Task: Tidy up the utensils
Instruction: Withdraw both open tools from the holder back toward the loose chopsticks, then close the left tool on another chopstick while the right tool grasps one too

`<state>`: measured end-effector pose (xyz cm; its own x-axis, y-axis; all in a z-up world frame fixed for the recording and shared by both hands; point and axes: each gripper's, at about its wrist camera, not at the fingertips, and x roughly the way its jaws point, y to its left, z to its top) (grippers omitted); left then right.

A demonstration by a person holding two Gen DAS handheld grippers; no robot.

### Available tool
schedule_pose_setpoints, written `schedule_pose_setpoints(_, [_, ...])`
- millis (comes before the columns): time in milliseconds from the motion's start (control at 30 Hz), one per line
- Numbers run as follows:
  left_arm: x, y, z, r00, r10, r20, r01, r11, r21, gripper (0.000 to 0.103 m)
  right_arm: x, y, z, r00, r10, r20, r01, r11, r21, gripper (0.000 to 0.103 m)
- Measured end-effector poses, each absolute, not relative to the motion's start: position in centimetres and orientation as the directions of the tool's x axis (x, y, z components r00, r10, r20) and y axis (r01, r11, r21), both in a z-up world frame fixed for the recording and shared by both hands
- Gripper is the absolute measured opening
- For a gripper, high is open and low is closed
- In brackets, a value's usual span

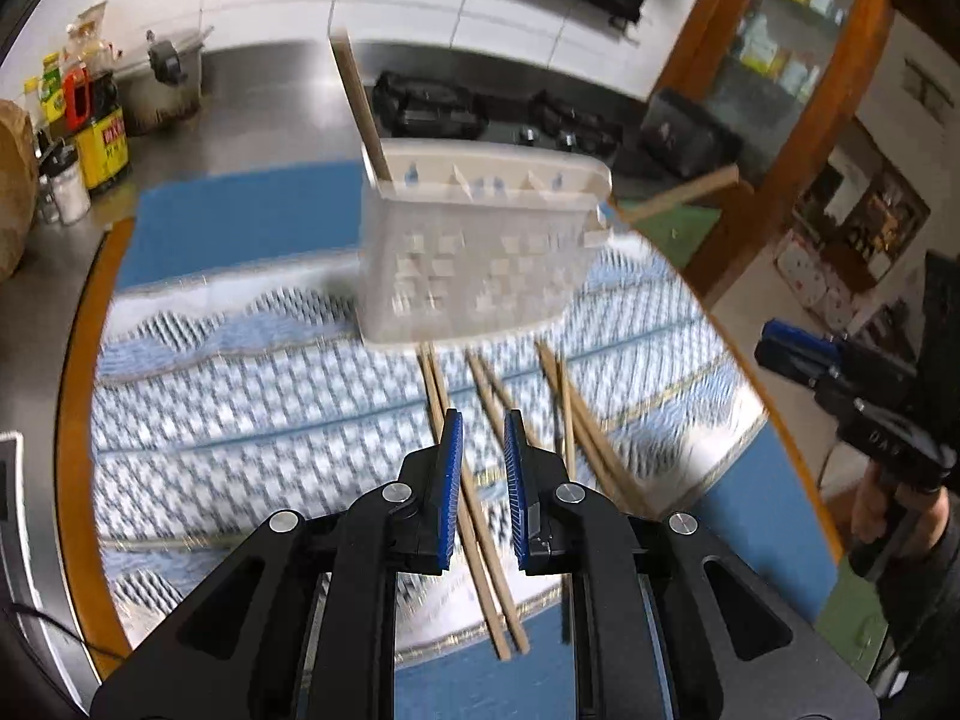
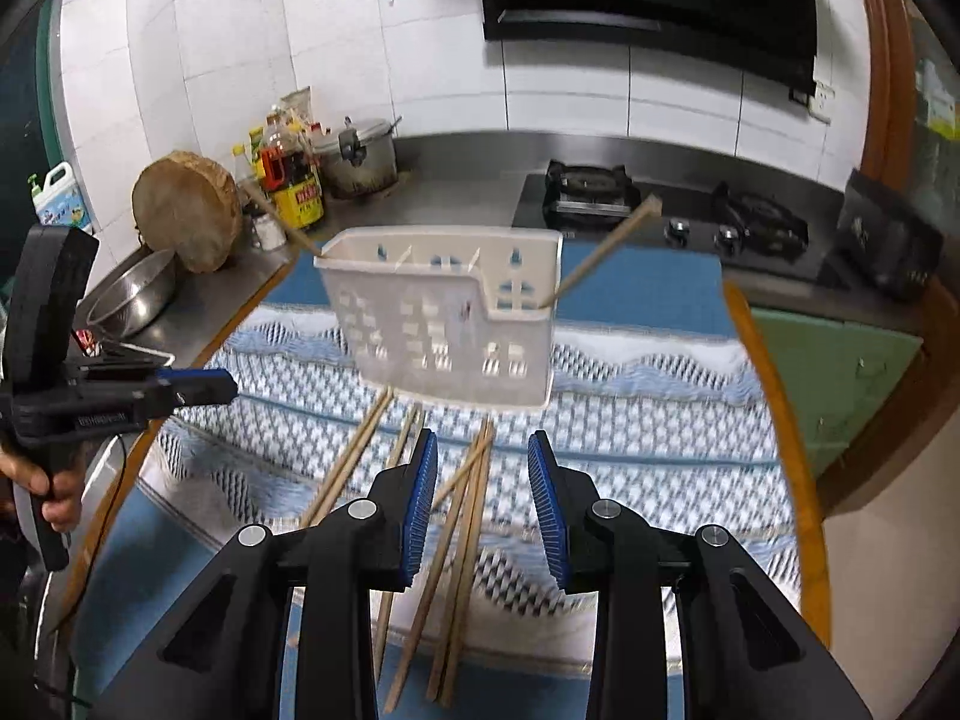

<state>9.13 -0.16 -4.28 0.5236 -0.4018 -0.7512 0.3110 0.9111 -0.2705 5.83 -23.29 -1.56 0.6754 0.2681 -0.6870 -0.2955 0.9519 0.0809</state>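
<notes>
In the left wrist view the left gripper (image 1: 483,420) hangs over a blue and white patterned cloth (image 1: 240,420) on the bench (image 1: 78,372); its blue pads stand a narrow gap apart and pinch nothing; loose wooden chopsticks (image 1: 480,528) lie on the cloth beneath and just right of it, running near to far; beyond them stands a white perforated utensil holder (image 1: 474,258), upright, with one chopstick (image 1: 360,102) sticking up from its left end and another (image 1: 690,192) leaning out past its right end; at the right edge the right gripper (image 1: 792,348) shows, held by a hand (image 1: 882,510).

In the right wrist view the right gripper (image 2: 483,450) has its pads spread, nothing between them; the chopsticks (image 2: 462,540) lie on the cloth (image 2: 660,450) below the gap and to its left; the utensil holder (image 2: 444,324) stands farther off, a chopstick leaning from each end; at far left the left gripper (image 2: 198,387) shows, held in a hand (image 2: 48,492).
</notes>
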Motion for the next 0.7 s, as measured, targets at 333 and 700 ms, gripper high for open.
schedule_pose_setpoints(333, [6.7, 0.1, -10.0, 0.446, -0.388, -0.807, 0.255, 0.919, -0.302, 0.014, 3.4, -21.8, -7.0, 0.604, 0.278, -0.747, -0.273, 0.953, 0.134, 0.022])
schedule_pose_setpoints(700, [6.4, -1.5, -14.1, 0.404, -0.357, -0.842, 0.205, 0.932, -0.297, 0.014, 2.7, -23.1, -11.3, 0.534, 0.242, -0.81, -0.213, 0.966, 0.148, 0.019])
